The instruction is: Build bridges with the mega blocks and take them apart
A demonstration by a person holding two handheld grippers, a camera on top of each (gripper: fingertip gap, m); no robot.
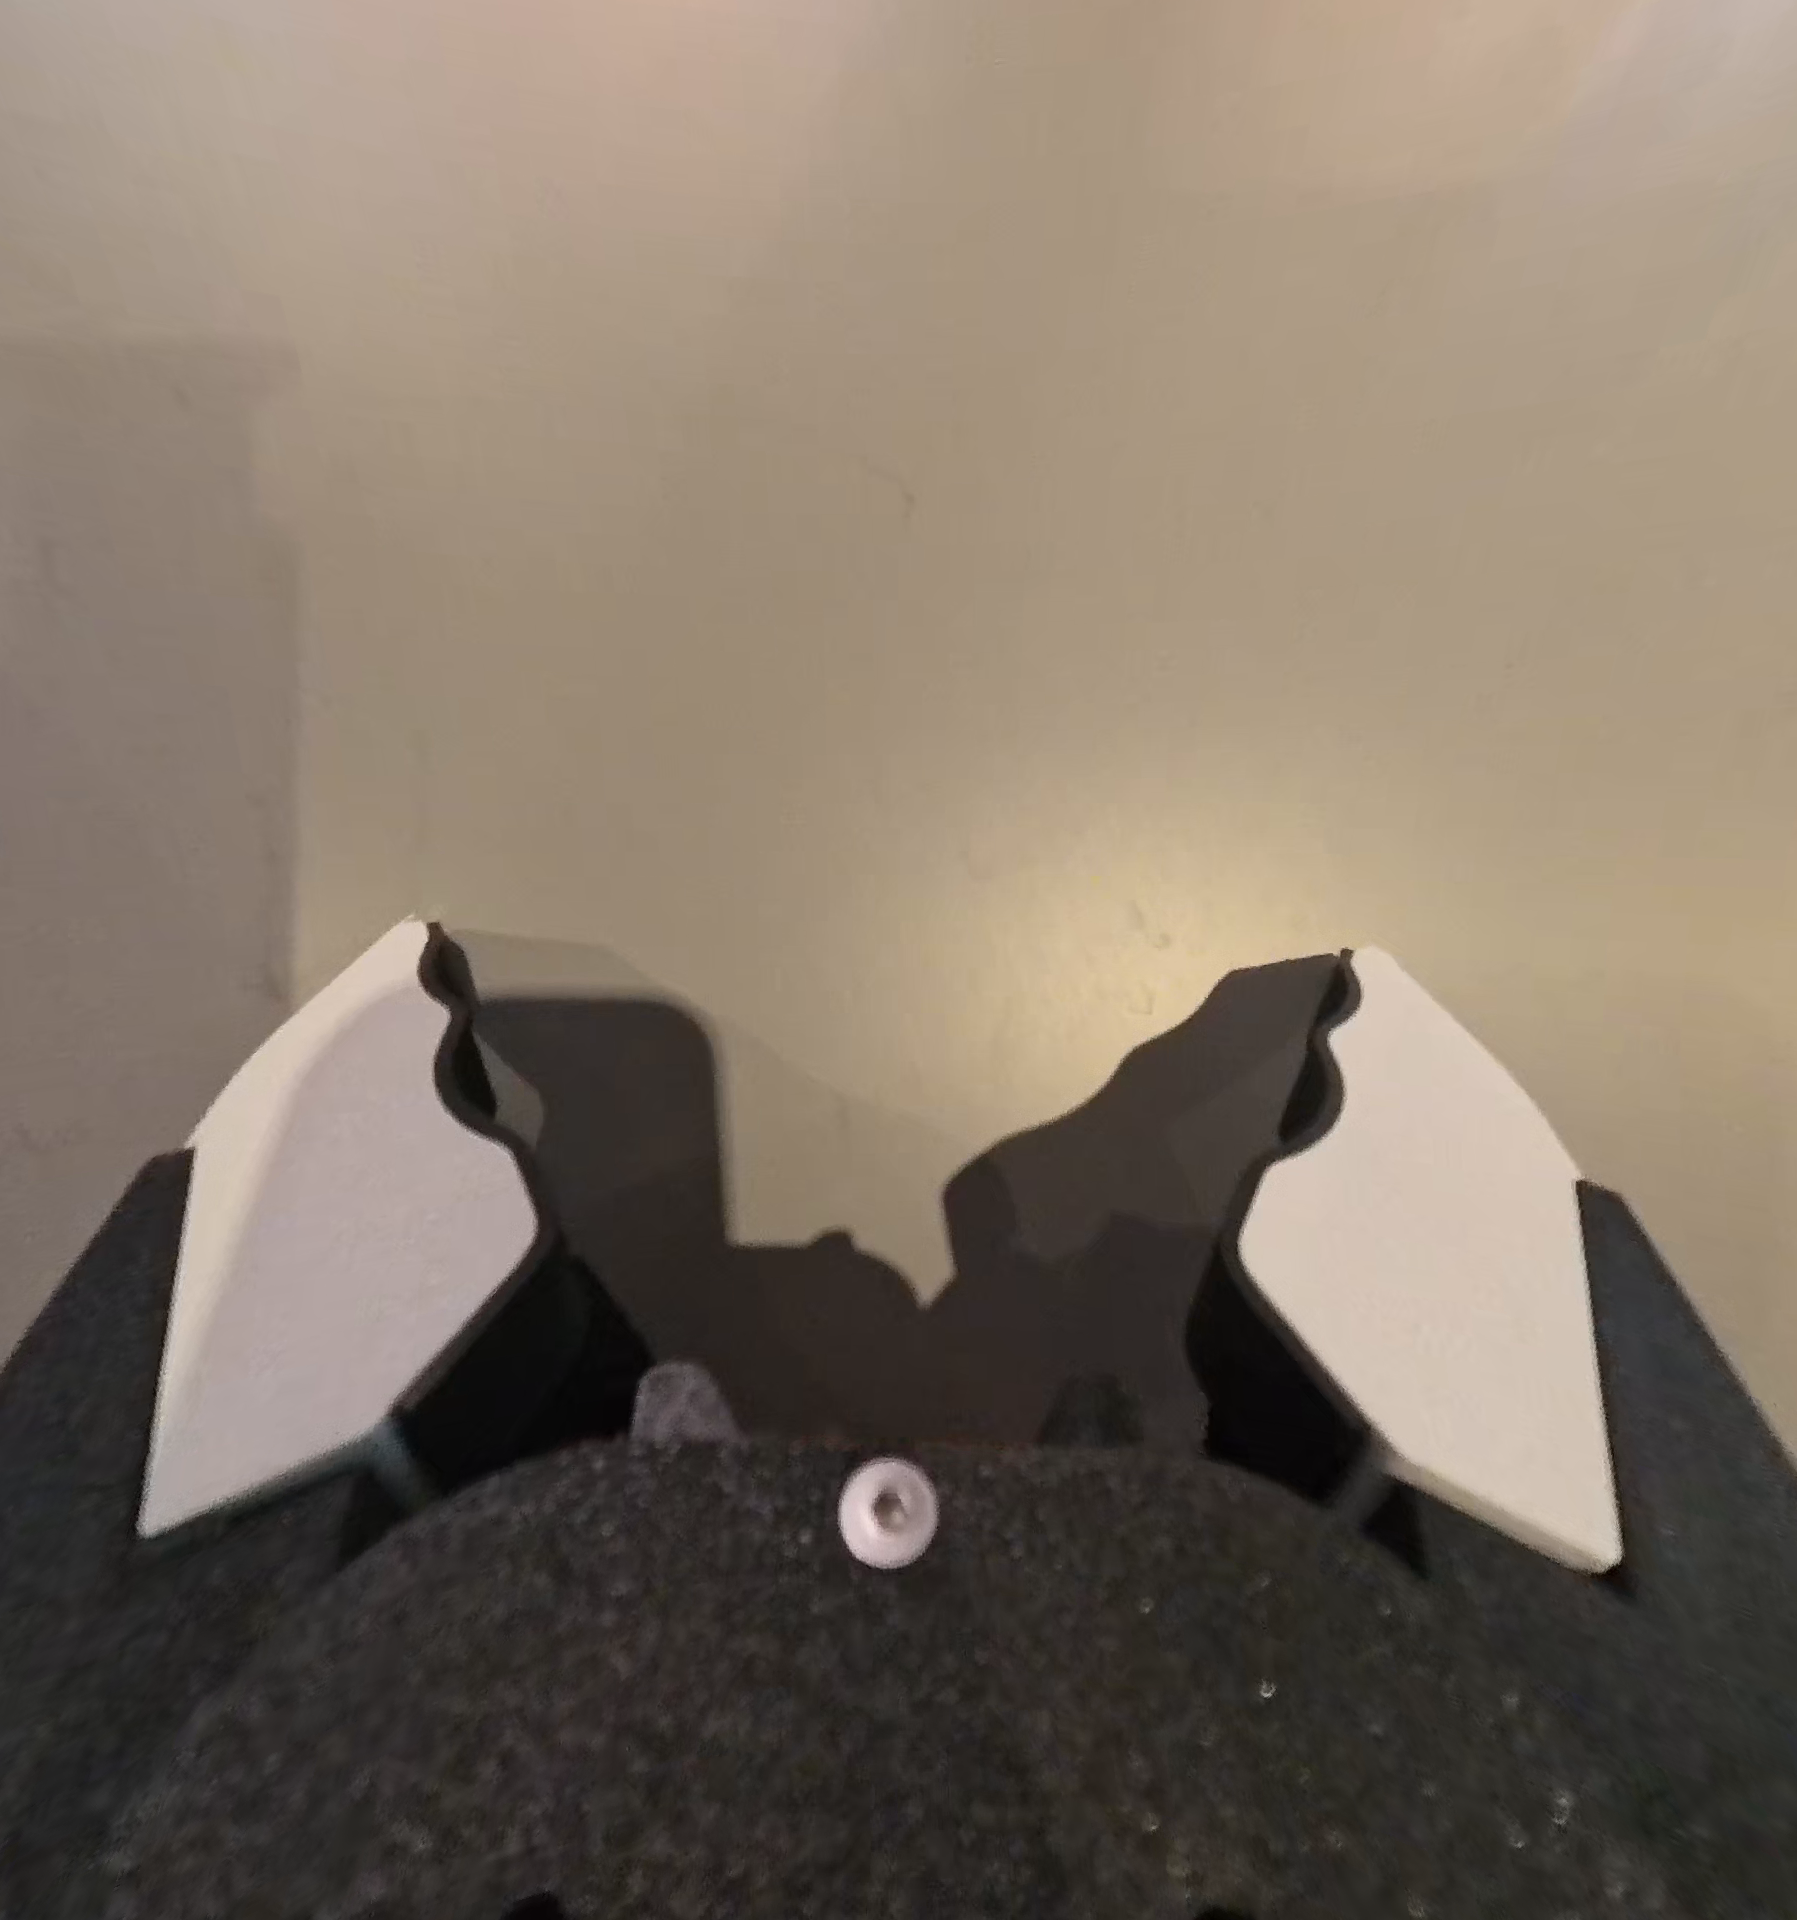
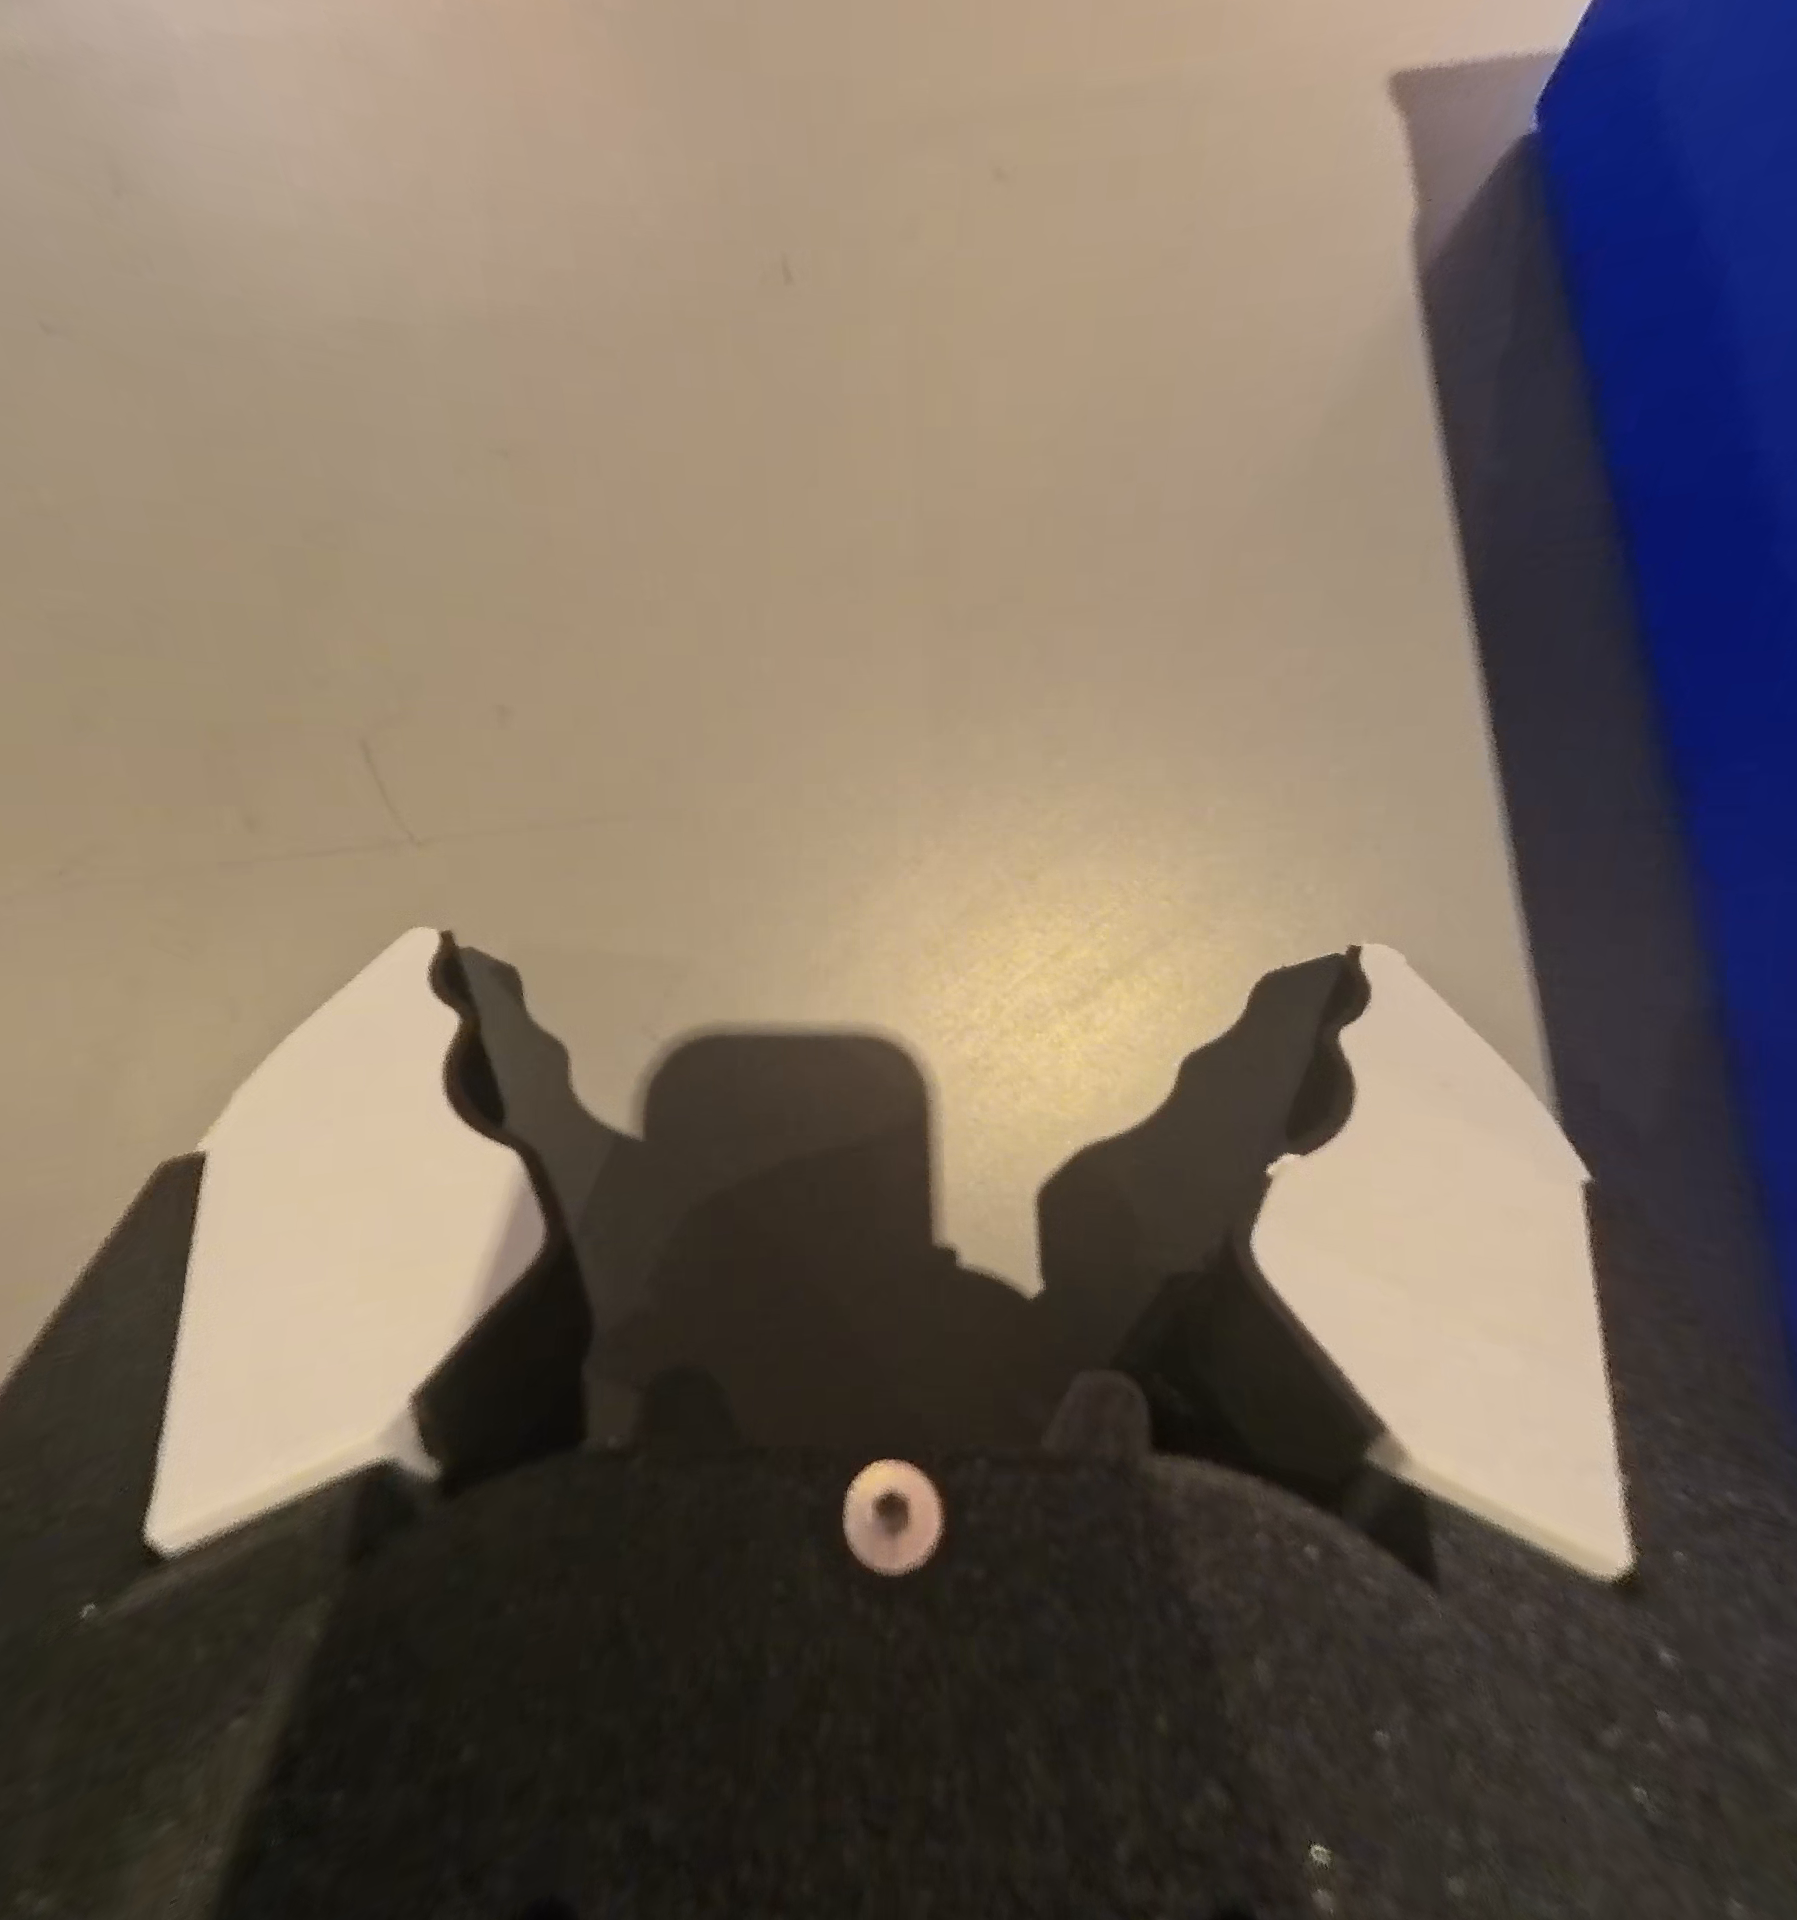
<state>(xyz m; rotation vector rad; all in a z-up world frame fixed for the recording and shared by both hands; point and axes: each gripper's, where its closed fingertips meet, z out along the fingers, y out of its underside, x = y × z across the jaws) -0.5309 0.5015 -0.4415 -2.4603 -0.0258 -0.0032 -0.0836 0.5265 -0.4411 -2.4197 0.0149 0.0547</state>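
In your left wrist view, the dark, grainy body of your left hand-held gripper fills the bottom of the frame, with a small silver screw at its centre. Its two white fingers stand spread wide apart, and nothing sits between them. Beyond the fingertips lies a plain cream bench, slightly blurred, with a warm patch of light just past the right fingertip. The gripper's own dark shadow falls on the surface between the fingers. Farther off, at the left edge, a pale grey shaded area shows; what it is cannot be told. No blocks appear in this view.

In your right wrist view, your right hand-held gripper looks much the same: dark body nearest, a pale screw in the middle, white fingers splayed wide with nothing between them. Its shadow lies on the bench between the fingers. To the right of the right finger, apart from it, a large blue block runs along the frame's right edge from near to far, blurred, with its dark shadow on its left side. Whether the block touches the bench cannot be told.
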